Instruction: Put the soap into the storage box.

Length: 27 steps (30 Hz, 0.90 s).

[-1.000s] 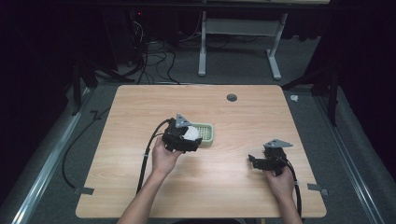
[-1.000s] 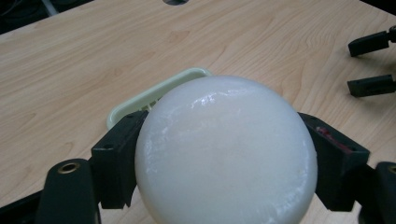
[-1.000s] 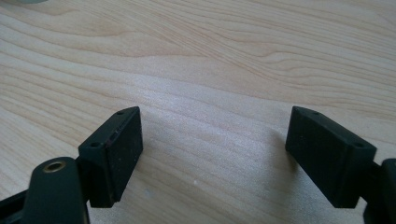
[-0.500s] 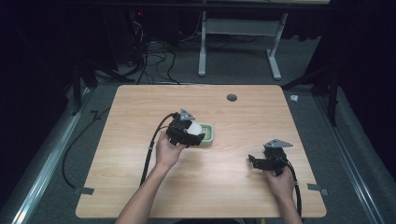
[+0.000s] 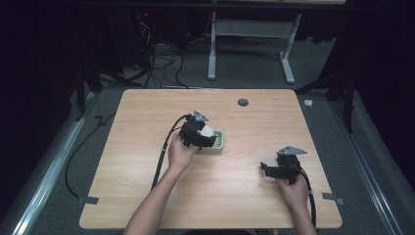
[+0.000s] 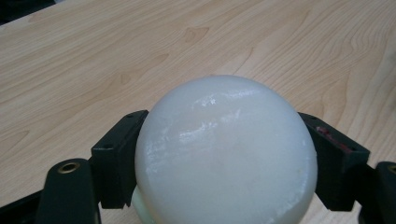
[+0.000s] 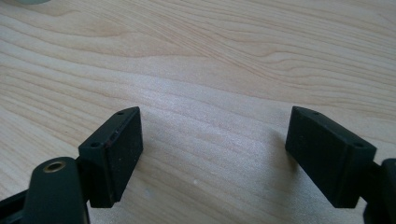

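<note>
A glossy white ball [image 6: 224, 149] sits squeezed between the two black jaws of my left gripper [image 6: 225, 161], which is shut on it. In the high view that left gripper [image 5: 201, 134] hangs near the table's middle, holding the white ball [image 5: 207, 130] over the left part of a small pale green tray [image 5: 219, 143]. I cannot tell whether the ball touches the tray. My right gripper [image 5: 272, 169] rests low near the front right of the table. In its own view the right gripper [image 7: 215, 149] stands open over bare wood, nothing between the jaws.
The light wooden table [image 5: 142, 171] has a round cable hole [image 5: 242, 102] at its far edge. A black cable [image 5: 164, 152] trails from the left gripper toward the front left. A white desk frame [image 5: 244, 44] and loose wires lie on the floor behind.
My left gripper has carried the white ball away from the person and a little right, over the green tray. The right gripper has stayed where it was.
</note>
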{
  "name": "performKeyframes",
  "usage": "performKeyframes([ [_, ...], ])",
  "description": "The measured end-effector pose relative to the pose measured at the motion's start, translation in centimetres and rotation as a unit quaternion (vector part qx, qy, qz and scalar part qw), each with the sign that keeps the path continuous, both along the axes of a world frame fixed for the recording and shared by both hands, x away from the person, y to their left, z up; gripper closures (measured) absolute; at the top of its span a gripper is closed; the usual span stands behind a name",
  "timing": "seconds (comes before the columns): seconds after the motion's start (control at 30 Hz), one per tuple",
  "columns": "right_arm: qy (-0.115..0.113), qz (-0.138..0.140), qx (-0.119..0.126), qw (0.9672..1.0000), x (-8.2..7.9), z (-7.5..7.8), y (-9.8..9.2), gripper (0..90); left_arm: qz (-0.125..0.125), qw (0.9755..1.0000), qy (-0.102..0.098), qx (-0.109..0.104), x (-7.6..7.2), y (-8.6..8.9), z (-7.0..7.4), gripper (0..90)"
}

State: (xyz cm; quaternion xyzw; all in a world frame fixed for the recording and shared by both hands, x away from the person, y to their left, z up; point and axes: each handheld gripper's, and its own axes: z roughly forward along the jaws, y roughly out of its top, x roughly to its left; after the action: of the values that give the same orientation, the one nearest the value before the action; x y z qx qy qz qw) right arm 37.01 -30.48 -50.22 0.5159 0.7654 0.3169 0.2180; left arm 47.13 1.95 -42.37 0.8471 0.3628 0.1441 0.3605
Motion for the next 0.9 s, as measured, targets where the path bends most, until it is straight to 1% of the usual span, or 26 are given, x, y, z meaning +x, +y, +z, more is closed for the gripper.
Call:
performKeyframes([
  [0.07,0.0,0.0,0.0,1.0,0.0,0.0,0.0,19.8,0.0,1.0,0.002,0.002,0.2,-0.1,-0.1,23.8],
  [0.17,-0.001,0.001,-0.001,1.0,0.0,0.0,0.0,19.8,0.009,0.9999,0.01,0.004,0.9,-0.3,-0.8,23.9],
  [0.2,-0.001,0.001,-0.001,1.0,0.0,0.0,0.0,19.8,0.009,0.9999,0.01,0.004,0.9,-0.3,-0.8,23.8],
  [0.27,-0.001,0.0,0.0,1.0,0.0,0.0,0.0,19.8,0.017,0.9998,0.013,0.003,1.2,-0.4,-1.2,23.8],
  [0.43,-0.001,0.0,0.0,1.0,0.0,0.0,0.0,19.8,0.032,0.9992,0.022,0.007,2.0,-0.5,-2.2,23.8],
  [0.6,0.0,0.001,-0.001,1.0,0.0,0.0,0.0,19.8,0.037,0.9989,0.028,0.011,2.3,-0.8,-2.8,23.8],
  [0.73,0.0,0.001,-0.002,1.0,0.0,0.0,0.0,19.7,0.036,0.9985,0.036,0.022,2.4,-1.2,-3.8,23.8],
  [0.9,0.0,0.001,-0.002,1.0,0.0,0.0,0.0,19.7,0.037,0.9982,0.04,0.024,2.5,-1.5,-4.4,23.8],
])
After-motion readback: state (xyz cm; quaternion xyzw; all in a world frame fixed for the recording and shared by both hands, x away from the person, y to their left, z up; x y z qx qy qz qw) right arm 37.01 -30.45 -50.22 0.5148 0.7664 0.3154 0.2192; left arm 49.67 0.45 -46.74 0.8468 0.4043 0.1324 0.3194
